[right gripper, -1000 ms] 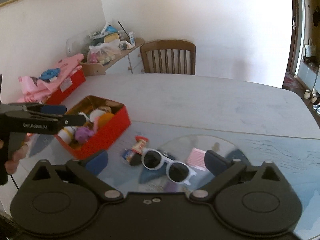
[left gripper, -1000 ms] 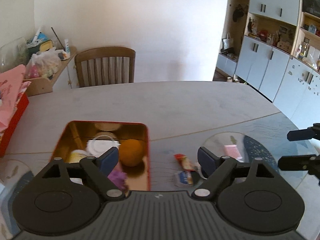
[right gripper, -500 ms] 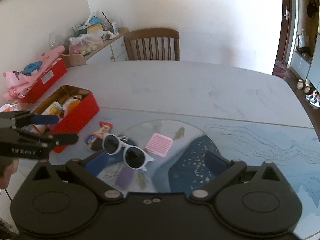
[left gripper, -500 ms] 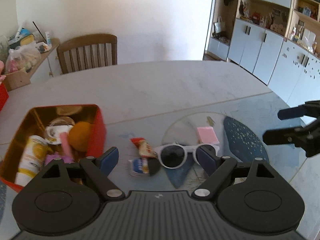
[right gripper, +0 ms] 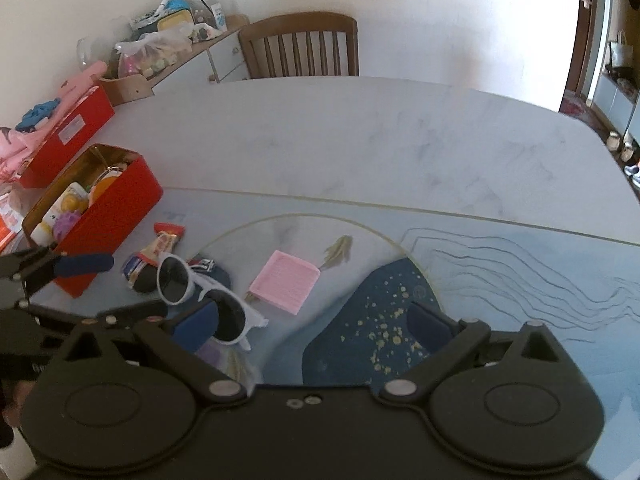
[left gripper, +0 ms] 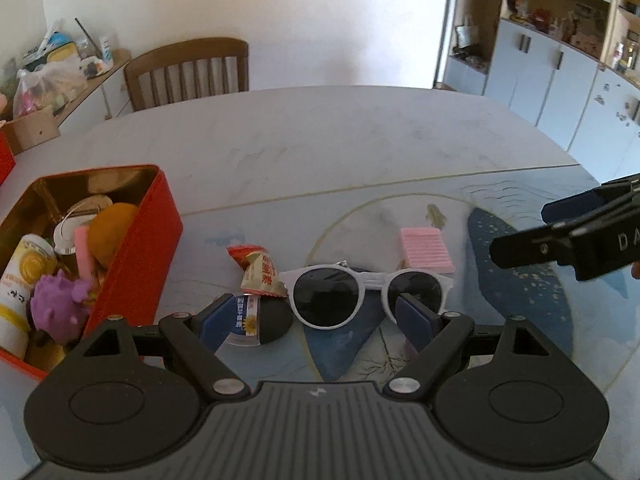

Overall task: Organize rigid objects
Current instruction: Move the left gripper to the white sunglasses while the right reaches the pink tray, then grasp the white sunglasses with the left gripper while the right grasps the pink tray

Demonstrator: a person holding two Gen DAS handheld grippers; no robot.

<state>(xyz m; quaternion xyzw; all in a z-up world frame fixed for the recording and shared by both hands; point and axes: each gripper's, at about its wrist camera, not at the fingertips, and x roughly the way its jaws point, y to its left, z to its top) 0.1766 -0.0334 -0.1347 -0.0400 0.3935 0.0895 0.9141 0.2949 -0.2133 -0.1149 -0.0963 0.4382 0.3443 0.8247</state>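
Sunglasses (left gripper: 366, 294) — glossy white plastic, round dark lenses — lie before the left hand-held gripper (left gripper: 316, 320), jaws wide, empty.

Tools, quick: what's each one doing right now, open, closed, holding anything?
Left tool: open, empty, above the white sunglasses.
Right tool: open, empty, over the table.

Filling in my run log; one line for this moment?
left gripper: open, over sunglasses | right gripper: open, empty | red tin: part-filled
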